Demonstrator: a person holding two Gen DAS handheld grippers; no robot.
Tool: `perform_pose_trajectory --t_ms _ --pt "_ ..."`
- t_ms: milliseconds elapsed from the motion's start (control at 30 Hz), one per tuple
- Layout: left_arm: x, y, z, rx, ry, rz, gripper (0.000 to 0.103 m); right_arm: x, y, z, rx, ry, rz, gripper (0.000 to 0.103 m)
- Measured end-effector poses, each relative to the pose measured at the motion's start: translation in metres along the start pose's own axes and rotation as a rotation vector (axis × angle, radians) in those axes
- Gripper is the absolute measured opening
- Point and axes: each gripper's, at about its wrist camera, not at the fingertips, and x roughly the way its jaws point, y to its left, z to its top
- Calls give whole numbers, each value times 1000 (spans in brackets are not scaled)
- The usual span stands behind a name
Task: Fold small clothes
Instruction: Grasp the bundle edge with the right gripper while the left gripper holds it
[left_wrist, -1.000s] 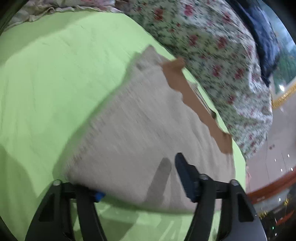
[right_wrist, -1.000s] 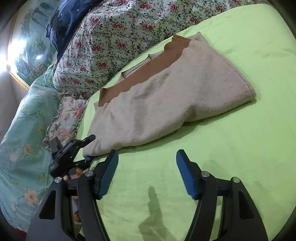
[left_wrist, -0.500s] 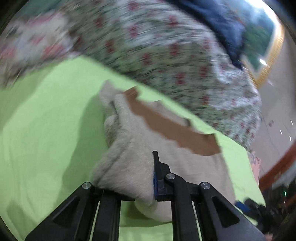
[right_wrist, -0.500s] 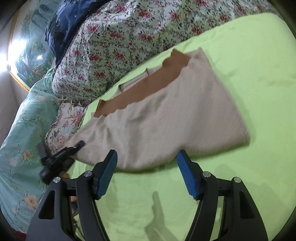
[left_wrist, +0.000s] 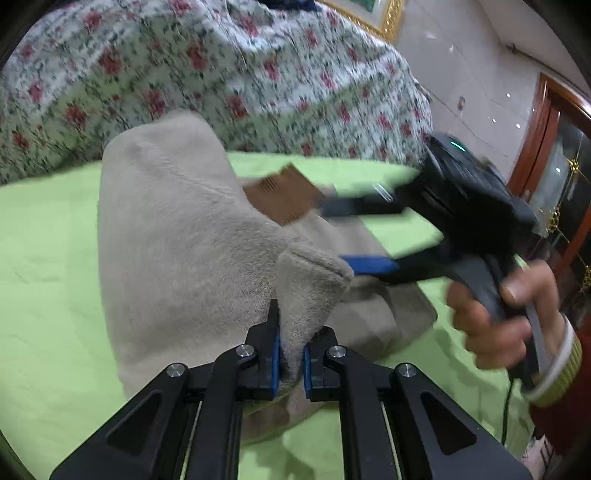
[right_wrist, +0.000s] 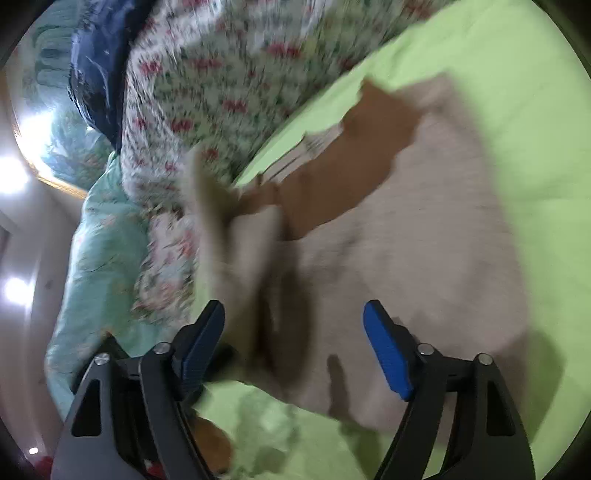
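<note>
Left fingers (left_wrist: 274, 363) clamp beige garment (left_wrist: 184, 251); right fingers (right_wrist: 386, 356) spread, just widened.

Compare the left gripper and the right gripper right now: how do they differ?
The left gripper has its jaws shut on a pinched fold of the beige garment, lifting it; the right gripper stands open over the garment, its jaws having just been opening, gripping nothing. The left view is fairly sharp; the right view is blurred. Both have blue pads on black jaws over the green sheet.

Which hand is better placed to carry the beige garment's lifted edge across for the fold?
Left. The left gripper is clamped on the beige garment; the right gripper is open, holding nothing.
</note>
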Motion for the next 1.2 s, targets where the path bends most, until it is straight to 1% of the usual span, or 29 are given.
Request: perform_pose_trajectory --t_ms 33,67,100,133,167,200,233,267,300,333,367,400,433,467,533,600,633,733,800,833,867,900,967,1033,1133,1200 --pt "0 2 -2 -15 5 -11 8 11 -2 5 8 32 22 84" --pt "-2 4 -2 -30 3 -22 8 27 -3 10 20 62 -1 84" --pt "-5 7 -4 -44 -5 -34 8 35 -2 13 18 73 -13 85" --pt "-9 10 -4 -57 -13 -47 8 46 1 16 6 92 -10 85" --pt "-12 12 -3 -65 -19 -58 8 60 6 21 -2 124 26 85" --pt "-14 14 -2 -68 -19 -63 8 67 9 23 -3 136 52 85" --pt "-16 14 -2 -62 -16 -62 8 78 16 28 -11 152 98 85" --pt "-16 15 -2 -54 -15 -59 8 87 22 33 -24 154 118 85" --pt "-17 14 -1 -47 -13 -57 8 94 28 39 -47 148 116 84" --pt "-16 13 -1 -42 -11 -54 8 102 32 46 -66 145 99 77" --pt "-16 13 1 -41 -8 -49 8 110 34 53 -71 149 79 63" --pt "-16 13 2 -43 -8 -45 8 116 34 58 -67 155 71 53" --pt "-16 13 2 -46 -10 -46 8 120 34 65 -67 160 62 34" --pt "-17 13 2 -50 -9 -54 8 120 40 70 -96 148 45 25" --pt "-18 10 7 -50 -11 -73 8 109 53 73 -177 119 14 21" --pt "-20 -3 15 -29 -26 -114 8 77 72 71 -275 57 17 19" --pt "-18 -12 19 -15 -32 -132 8 59 76 71 -311 30 4 19" --pt "-1 -43 27 25 -26 -176 8 18 78 69 -390 -35 -95 19" --pt "21 -59 26 31 5 -212 8 -8 56 67 -375 -57 -164 19" --pt "36 -65 23 20 29 -232 8 -13 47 68 -359 -60 -191 19" --pt "48 -68 21 8 55 -249 8 -19 28 67 -327 -57 -239 19" --pt "61 -72 17 -3 88 -262 8 -24 16 67 -307 -56 -262 19" --pt "77 -78 11 -4 123 -267 8 -29 -11 65 -262 -48 -311 19" --pt "86 -82 8 -7 143 -271 8 -32 -21 63 -261 -52 -332 19" --pt "94 -83 10 1 150 -265 8 -45 -21 64 -294 -105 -327 19" --pt "103 -82 10 -3 179 -258 8 -44 -28 66 -280 -113 -359 19"
